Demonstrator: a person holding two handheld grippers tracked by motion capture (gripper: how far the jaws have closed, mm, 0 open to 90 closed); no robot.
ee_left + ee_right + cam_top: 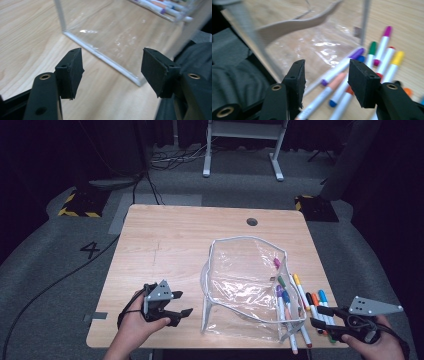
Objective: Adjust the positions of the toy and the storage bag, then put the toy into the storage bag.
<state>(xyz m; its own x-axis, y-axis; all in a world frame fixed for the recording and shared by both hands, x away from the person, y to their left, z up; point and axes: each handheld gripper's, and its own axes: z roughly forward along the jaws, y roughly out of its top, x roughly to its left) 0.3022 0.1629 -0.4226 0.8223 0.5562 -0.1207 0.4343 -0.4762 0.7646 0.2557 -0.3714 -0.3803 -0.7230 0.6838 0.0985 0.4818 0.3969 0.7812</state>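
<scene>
In the high view the person's forearms are cut off by the bottom edge, and the right hand (372, 347) at the near right corner of the light wooden table (170, 250) is clipped there too. The coloured felt-tip markers (300, 305) by the right edge are partly hidden behind the wall of the clear plastic zip pouch (240, 280), and their print is too small to read. In the right gripper view the pouch's grey strap (297, 23) and near edge are blurred, and several markers run off the bottom and right edges.
</scene>
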